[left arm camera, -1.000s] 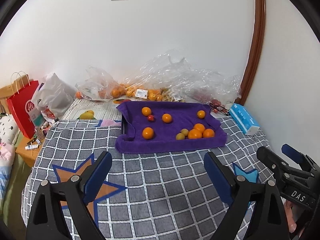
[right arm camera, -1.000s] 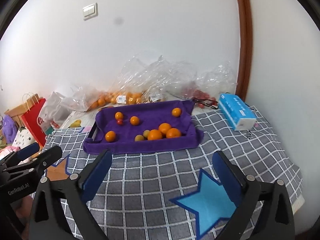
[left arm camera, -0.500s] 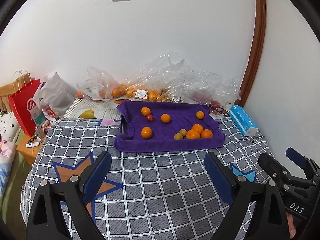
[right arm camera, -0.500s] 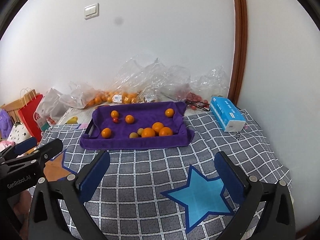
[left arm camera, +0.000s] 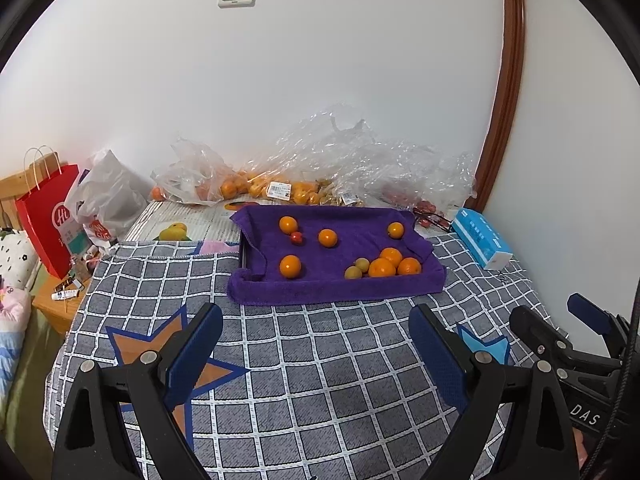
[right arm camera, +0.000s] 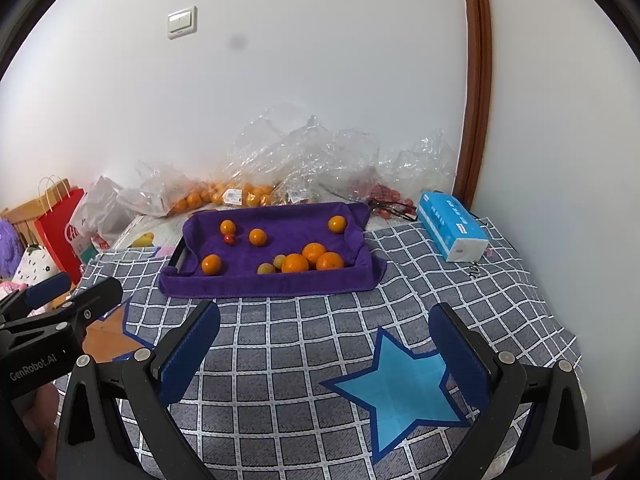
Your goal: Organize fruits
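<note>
Hovering over the checked blanket (left arm camera: 320, 360), left claw (left arm camera: 316, 344) and right claw (right arm camera: 324, 344) both stand spread, empty; oranges (left arm camera: 382, 268) lie on the purple towel (left arm camera: 340, 288).

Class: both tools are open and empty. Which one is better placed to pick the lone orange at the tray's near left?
Left, probably. The orange lies nearly straight ahead of the left tool; from the right tool it sits well off to the left.

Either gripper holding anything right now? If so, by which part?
Nothing held. Left gripper and right gripper are both open and empty above the checked blanket.
</note>
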Tool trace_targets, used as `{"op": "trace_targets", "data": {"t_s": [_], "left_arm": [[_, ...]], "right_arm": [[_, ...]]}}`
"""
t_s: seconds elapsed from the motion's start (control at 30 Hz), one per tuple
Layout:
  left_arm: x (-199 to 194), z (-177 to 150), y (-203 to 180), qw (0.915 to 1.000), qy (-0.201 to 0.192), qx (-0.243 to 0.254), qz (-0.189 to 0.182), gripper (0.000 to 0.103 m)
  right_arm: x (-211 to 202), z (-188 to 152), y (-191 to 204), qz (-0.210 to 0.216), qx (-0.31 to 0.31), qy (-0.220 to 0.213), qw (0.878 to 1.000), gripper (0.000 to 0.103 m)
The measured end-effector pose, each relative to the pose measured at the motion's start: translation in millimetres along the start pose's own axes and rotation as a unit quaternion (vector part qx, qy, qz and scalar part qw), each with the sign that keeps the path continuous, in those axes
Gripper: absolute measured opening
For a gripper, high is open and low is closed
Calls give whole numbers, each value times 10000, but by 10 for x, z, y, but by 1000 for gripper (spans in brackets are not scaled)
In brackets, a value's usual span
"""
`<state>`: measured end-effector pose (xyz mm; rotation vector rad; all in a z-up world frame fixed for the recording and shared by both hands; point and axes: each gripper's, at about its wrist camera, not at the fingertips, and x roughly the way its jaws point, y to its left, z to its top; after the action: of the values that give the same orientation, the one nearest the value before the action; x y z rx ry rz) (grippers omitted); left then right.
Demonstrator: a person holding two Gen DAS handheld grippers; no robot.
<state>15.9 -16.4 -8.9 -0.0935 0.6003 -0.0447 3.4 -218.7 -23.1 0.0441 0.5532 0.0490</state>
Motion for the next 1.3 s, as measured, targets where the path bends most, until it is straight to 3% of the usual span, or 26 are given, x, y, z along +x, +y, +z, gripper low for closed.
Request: {"op": "trace_targets", "data": {"t_s": [1.3], "left_arm": [[-53,-5,16,9999,-38,-91,-21,94]], "right_arm": [[-41,-63,-9,-140,-23,5,9999,103]]}}
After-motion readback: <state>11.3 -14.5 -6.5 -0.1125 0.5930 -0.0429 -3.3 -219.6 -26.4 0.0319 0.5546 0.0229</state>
